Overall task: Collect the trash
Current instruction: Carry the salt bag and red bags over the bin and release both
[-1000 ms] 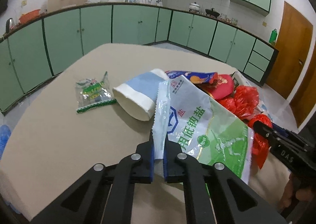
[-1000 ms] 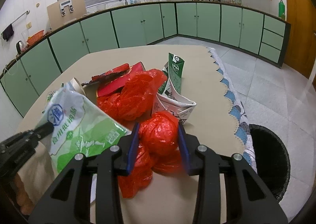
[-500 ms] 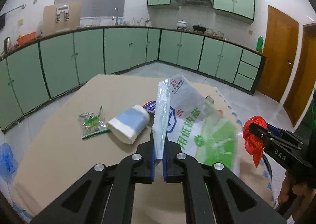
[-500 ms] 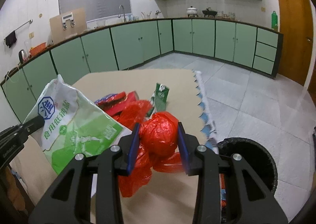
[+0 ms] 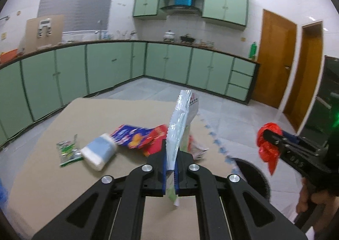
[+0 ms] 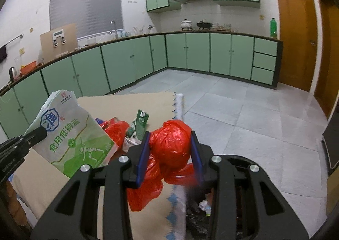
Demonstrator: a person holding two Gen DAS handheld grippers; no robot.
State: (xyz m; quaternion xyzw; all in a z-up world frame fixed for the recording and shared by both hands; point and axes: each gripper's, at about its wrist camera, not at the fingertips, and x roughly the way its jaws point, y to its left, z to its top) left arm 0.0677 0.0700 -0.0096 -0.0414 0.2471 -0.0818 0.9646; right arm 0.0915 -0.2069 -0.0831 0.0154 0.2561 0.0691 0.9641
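L gripper [image 5: 169, 173] is clamped on salt bag [image 6: 72, 134], R gripper [image 6: 169, 155] on red plastic bag [image 6: 169, 144] near bin [image 6: 233, 178], w/ cup [image 5: 99, 152], wrappers [image 5: 135, 137] left on table [image 5: 53, 176].

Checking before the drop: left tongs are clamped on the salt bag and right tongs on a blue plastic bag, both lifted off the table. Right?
Not quite. The plastic bag in the right tongs is red, not blue, as the right wrist view shows. The rest holds: the left tongs are clamped on the salt bag, and both are lifted off the table.
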